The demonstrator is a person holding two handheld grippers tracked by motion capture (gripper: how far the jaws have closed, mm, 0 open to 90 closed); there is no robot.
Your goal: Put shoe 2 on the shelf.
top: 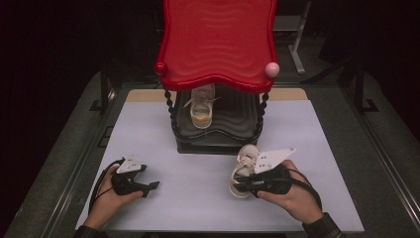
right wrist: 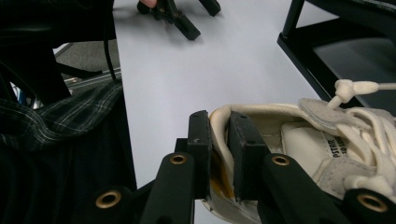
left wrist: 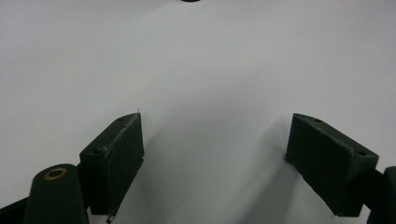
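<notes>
While the cream sneaker [top: 242, 171] sits at the lower middle of the high view, just off the white table [top: 188, 193], the right gripper [right wrist: 219, 154] pinches its heel collar: the carrying step. Next it needs setting beside sneaker number 2 [top: 202, 106] on the dark lower shelf [top: 237, 121] under the red tray [top: 216, 44]. The left gripper [left wrist: 215, 154] rests spread, holding nothing.

Shoe [top: 202, 110] on the rack's lower shelf [top: 233, 119]: rear portion covered by the red top shelf [top: 217, 42]. Held sneaker [right wrist: 303, 149]: toe cut off at the right gripper view's right edge; tongue print too small to read; heel wall concealed between the right gripper [right wrist: 219, 140] jaws. Person's forearms cropped at high view's bottom edge.
</notes>
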